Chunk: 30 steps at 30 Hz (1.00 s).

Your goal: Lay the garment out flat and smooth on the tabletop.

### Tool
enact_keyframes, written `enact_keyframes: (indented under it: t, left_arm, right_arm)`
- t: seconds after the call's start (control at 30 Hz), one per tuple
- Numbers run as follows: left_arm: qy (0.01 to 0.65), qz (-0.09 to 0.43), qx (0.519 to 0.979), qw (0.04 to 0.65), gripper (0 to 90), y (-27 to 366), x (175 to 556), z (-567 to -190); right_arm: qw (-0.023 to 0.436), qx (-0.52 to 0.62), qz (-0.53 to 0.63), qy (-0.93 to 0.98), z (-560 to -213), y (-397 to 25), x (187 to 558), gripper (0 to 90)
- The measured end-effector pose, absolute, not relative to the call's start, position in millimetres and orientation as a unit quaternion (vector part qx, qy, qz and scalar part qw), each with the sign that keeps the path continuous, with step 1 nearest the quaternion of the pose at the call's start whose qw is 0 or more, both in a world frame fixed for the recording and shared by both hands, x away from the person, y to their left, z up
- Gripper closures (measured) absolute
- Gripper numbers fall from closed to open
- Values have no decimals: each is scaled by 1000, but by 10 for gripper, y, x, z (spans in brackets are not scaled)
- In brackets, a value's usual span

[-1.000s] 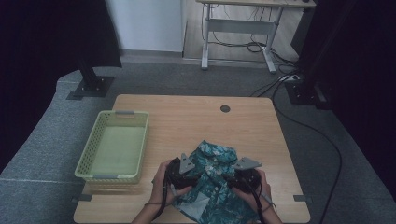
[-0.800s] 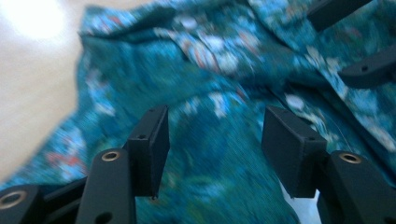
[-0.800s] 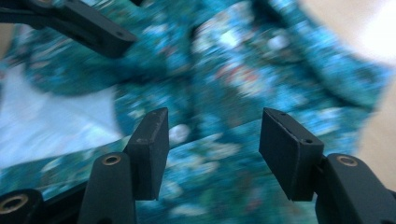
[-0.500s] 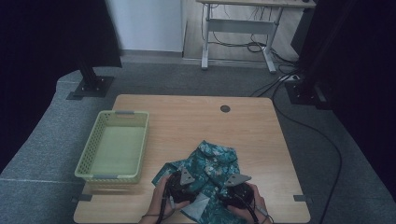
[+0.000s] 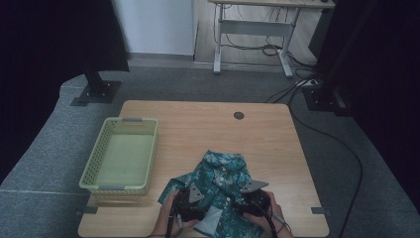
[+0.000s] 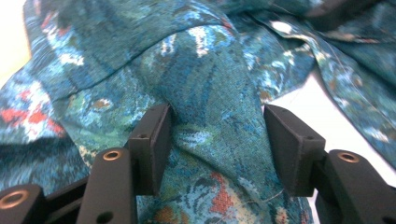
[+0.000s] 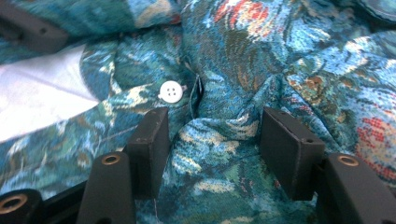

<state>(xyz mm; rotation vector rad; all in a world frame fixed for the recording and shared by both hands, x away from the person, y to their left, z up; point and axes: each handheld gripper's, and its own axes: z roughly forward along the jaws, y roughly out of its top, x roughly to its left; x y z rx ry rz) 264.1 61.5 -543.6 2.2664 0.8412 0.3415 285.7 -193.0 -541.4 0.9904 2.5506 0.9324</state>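
Observation:
A teal patterned shirt (image 5: 223,173) lies crumpled on the wooden table (image 5: 198,129) near its front edge. My left gripper (image 5: 190,202) rests on the shirt's left part, held by a hand. In the left gripper view the left gripper (image 6: 215,126) is open, and a raised fold of the shirt (image 6: 205,79) sits between its jaws. My right gripper (image 5: 253,197) lies on the shirt's right part. In the right gripper view the right gripper (image 7: 212,126) is open over bunched shirt (image 7: 261,56) cloth, with a white button (image 7: 170,91) just beyond its left jaw.
A light green plastic basket (image 5: 121,154) stands on the left of the table. A small dark round hole (image 5: 238,115) marks the far side of the tabletop. Black stands and cables cross the grey floor beyond.
Both grippers have drawn back toward the front edge and closer together over the shirt. The cloth has bunched up between them.

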Motion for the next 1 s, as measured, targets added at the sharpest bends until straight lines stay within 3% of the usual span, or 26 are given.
enact_keyframes:
  t: [0.37,0.73,1.0]
  left_arm:
    - [326,137,867,351,431,680,2594,-5454]
    - [324,143,860,368,431,710,2568,-5491]
    - [321,146,858,374,431,722,2558,-5506]
  right_arm:
    - [151,351,346,857,-5470,-1901,2995,410]
    - [146,311,367,864,-5173,-2054,2730,409]
    - [139,302,327,884,-5298,-1926,2692,439]
